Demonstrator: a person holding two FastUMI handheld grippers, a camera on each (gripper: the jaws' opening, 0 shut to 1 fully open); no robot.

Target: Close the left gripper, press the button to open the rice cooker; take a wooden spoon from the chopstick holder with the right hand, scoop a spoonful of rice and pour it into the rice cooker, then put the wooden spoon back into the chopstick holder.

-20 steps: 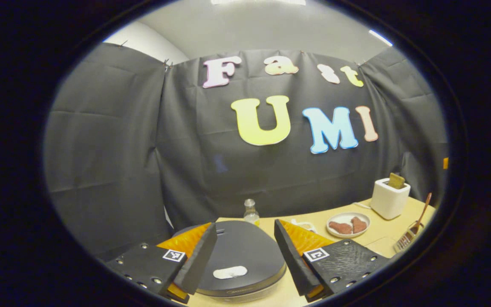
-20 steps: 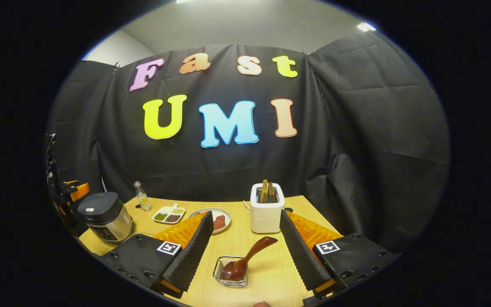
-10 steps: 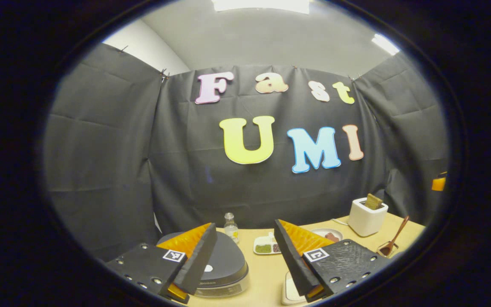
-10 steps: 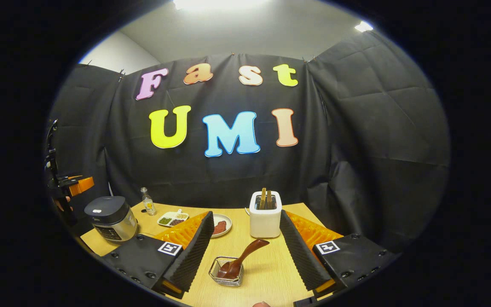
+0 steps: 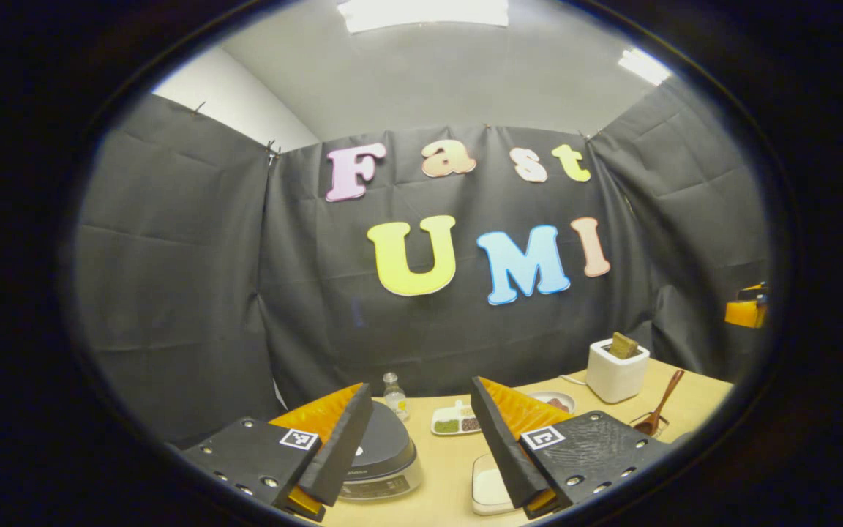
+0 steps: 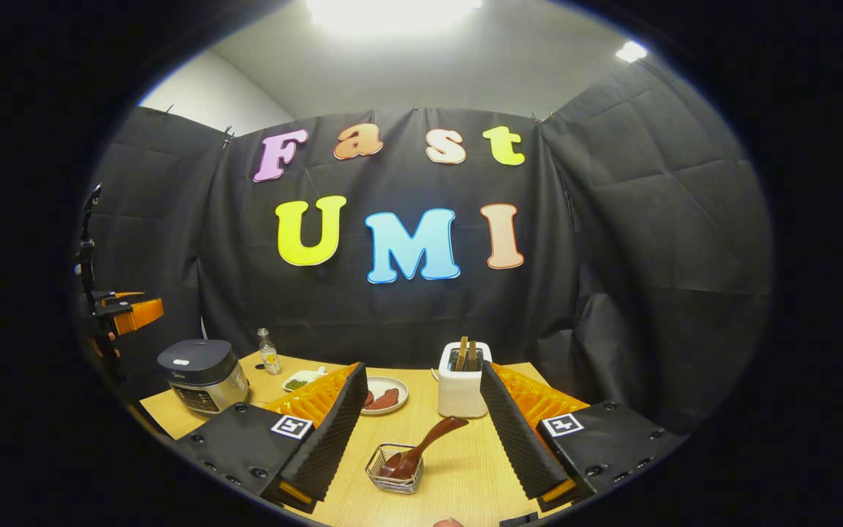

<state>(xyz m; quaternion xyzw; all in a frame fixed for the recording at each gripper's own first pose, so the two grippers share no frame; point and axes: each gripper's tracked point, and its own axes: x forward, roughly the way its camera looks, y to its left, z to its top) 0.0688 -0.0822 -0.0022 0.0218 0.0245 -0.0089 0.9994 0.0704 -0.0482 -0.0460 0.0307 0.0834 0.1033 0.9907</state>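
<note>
Over the near-left corner of the pale wooden table [image 6: 458, 468], the left gripper [image 5: 414, 446] had drawn up and back: one second earlier the dark round lid of the rice cooker [image 5: 385, 457] lay large and close between its fingers, and now the cooker sat small and lower, the lid down and flat. I judged the button press either not yet made or not yet effective (the lid was plainly closed), and the jaws stood spread wide, not brought together as the task asks. The right gripper [image 6: 425, 432] hung with its jaws likewise spread and empty, above the small wire chopstick holder [image 6: 394, 477], in which the brown wooden spoon [image 6: 421, 446] leaned, handle tilted up to the right. That view had only lifted slightly across the second.

A white rectangular dish of rice [image 5: 491, 487] lay just beside the cooker on its right, partly hidden by the left gripper's finger. The cooker stood near the table's left edge, so a downward press seemed safer than a sideways one. Between holder and cooker lay open tabletop; the white toaster [image 6: 460, 384], the plate of reddish pieces [image 6: 385, 395], the divided condiment dish [image 5: 454, 421] and the small clear bottle [image 6: 269, 351] all sat farther back, apart from that path.
</note>
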